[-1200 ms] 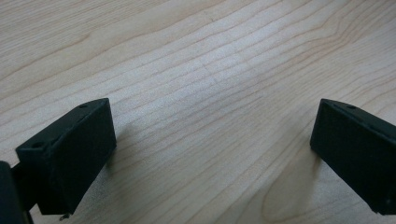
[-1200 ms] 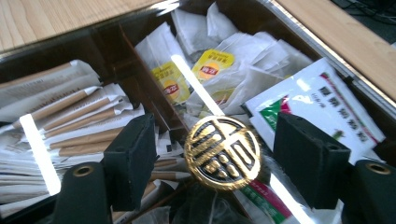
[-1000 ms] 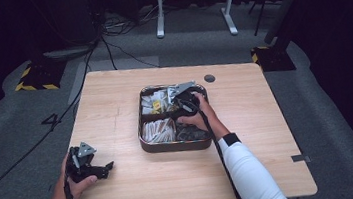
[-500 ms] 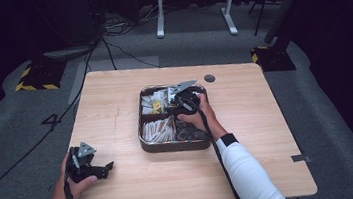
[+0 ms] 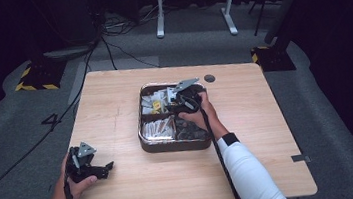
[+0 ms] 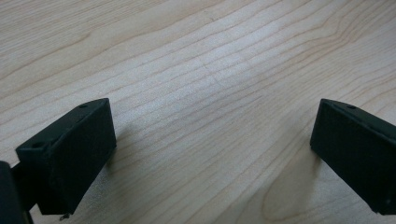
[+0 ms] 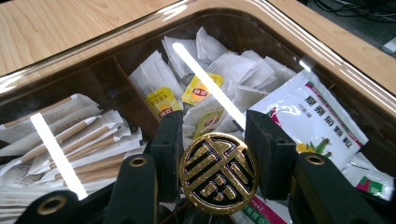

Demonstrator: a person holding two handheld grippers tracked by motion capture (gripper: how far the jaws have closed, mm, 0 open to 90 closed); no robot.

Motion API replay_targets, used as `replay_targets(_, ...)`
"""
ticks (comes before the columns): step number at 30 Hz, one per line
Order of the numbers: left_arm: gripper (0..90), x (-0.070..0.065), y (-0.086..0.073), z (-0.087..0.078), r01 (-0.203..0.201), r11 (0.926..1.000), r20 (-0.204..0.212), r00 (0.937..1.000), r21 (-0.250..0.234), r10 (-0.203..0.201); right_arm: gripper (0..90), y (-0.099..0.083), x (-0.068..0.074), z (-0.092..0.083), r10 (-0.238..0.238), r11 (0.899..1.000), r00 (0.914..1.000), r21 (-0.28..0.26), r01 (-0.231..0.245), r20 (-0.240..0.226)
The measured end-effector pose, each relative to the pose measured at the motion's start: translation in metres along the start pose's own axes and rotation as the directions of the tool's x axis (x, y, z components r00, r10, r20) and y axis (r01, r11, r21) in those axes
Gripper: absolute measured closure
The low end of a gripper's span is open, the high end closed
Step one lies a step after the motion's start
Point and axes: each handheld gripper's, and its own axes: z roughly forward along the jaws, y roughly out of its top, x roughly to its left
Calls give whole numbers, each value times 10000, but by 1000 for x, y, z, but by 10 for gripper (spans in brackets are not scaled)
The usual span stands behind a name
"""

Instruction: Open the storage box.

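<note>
My right gripper (image 7: pixel 212 154) is down in the tray (image 5: pixel 174 144). Its jaws are closed on a round disc (image 7: pixel 218 172). The disc is black with a gold sign on it, and it stands up between the two jaws, just over the things in the tray.

From the high view, my right gripper (image 5: pixel 183 100) is over the far right part of the tray, and my right hand (image 5: pixel 200 111) is wrapped around it. The tray is dark and shiny. It sits near the middle of the tabletop (image 5: pixel 115 106), a bit toward the far side.

The tray has walls inside that split it into parts. In the right gripper view I see white tea bags (image 7: pixel 219 70) with yellow tags in the part past my jaws. Long paper sticks (image 7: pixel 74 140) lie in the part to the left. A white packet (image 7: pixel 310 114) with red and green print lies to the right, next to the disc.

My left gripper (image 5: pixel 89 165) rests on the tabletop near the front left corner, well apart from the tray. My left hand (image 5: pixel 73 184) holds it there. Its jaws are wide open and hold nothing. In the left gripper view I see bare wood between them.

A small dark round spot (image 5: pixel 209 78) is on the tabletop just past the tray.
</note>
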Motion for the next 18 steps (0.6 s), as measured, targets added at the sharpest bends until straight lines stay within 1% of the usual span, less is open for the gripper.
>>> replay_targets(5,5,0,0,0,-14,10000,9,10000,6,14,592,4,0,-4,-67,10000,9999,12,67,99)
replay_targets(10,5,0,0,0,2,10000,0,10000,3,-2,592,7,1,-10,-161,9999,9998,-16,161,90)
replay_targets(18,5,0,0,0,-24,10000,5,10000,11,24,591,7,-2,-19,-186,9998,9997,-29,186,129)
